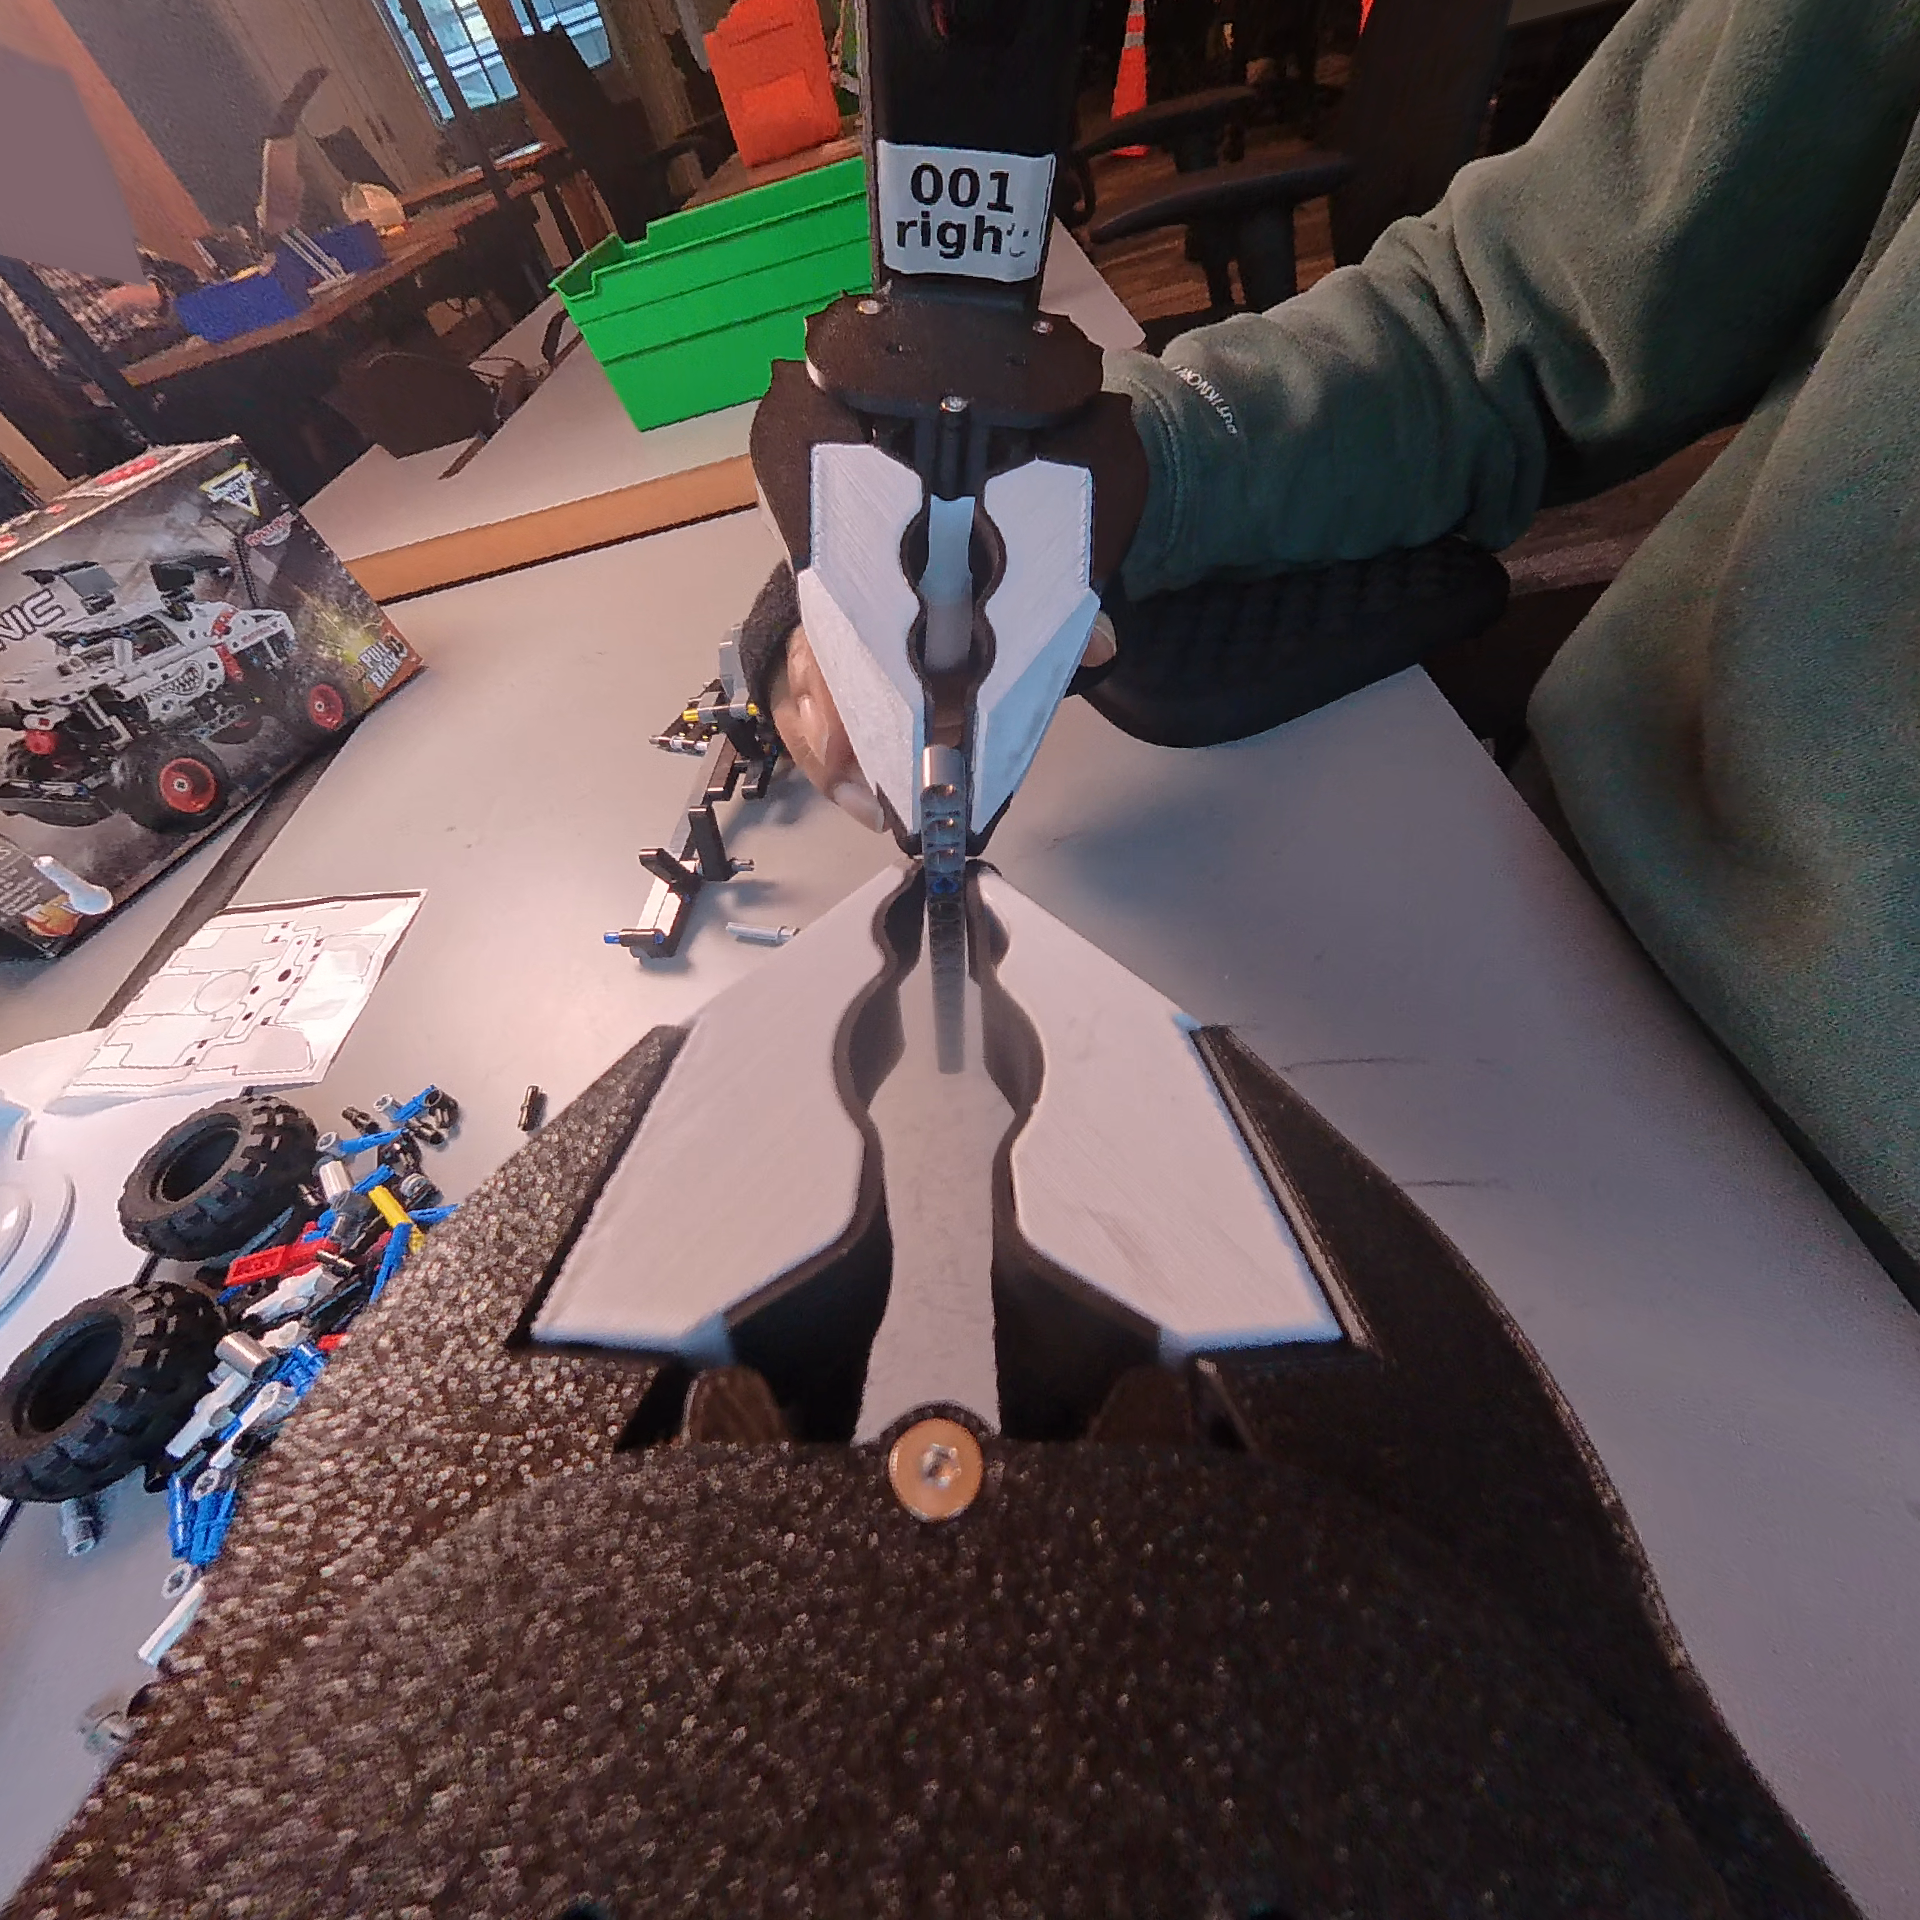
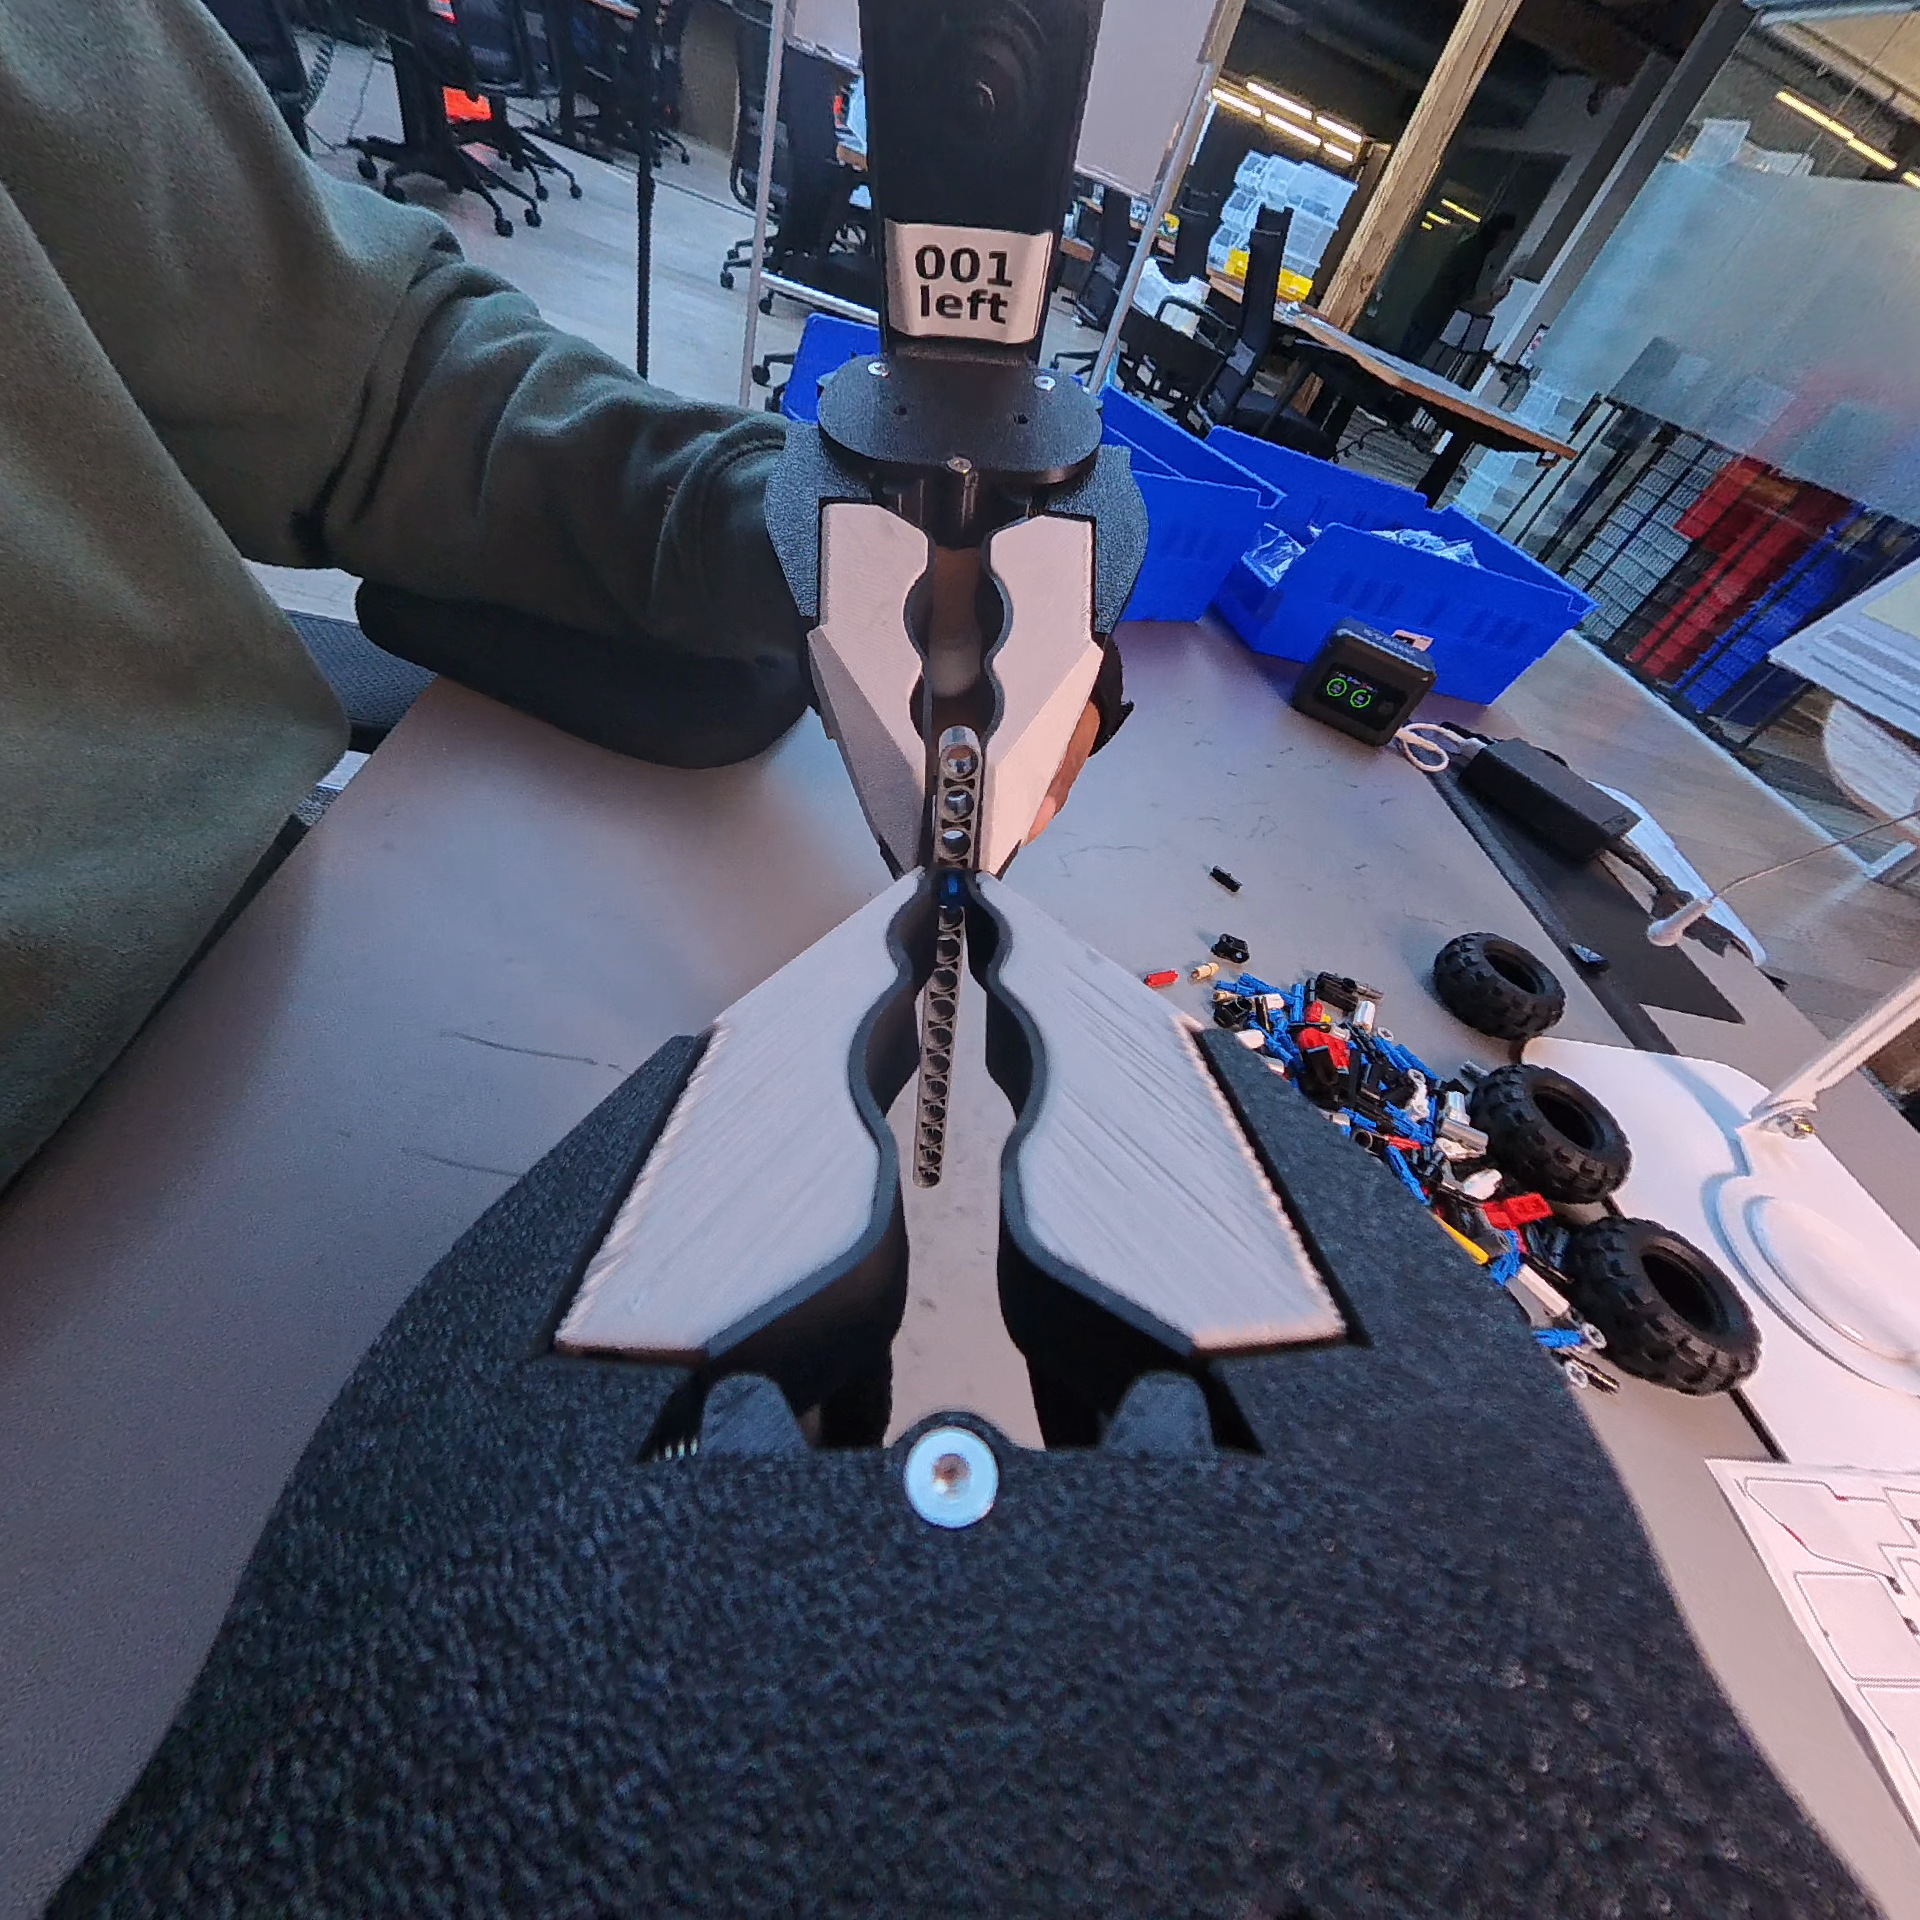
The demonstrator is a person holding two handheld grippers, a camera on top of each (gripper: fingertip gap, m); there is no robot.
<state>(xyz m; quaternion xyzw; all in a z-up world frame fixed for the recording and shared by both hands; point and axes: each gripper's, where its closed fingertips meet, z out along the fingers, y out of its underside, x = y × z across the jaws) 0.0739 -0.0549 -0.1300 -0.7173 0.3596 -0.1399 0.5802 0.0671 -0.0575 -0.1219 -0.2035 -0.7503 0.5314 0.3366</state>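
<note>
- While both tools meet tip to tip above the grey tabletop (image 1: 1299, 935), the left gripper (image 1: 943, 883) is closed on a long, thin black plastic beam with a row of holes (image 1: 948, 977).
- Facing it, the right gripper (image 2: 948, 883) pinches a short grey holed beam (image 1: 940, 805) touching that beam's end.
- Both look light, stiff and smooth; flat sides suit gripping.
- Left of the beams lies a pile of small bricks and black rubber tyres (image 1: 223, 1174).

A long black perforated beam (image 2: 940, 1049) and a shorter grey perforated beam (image 2: 957, 800) meet end to end at a blue pin (image 2: 950, 884), held level above the bench (image 2: 520, 1039), one in each closed tool.
</note>
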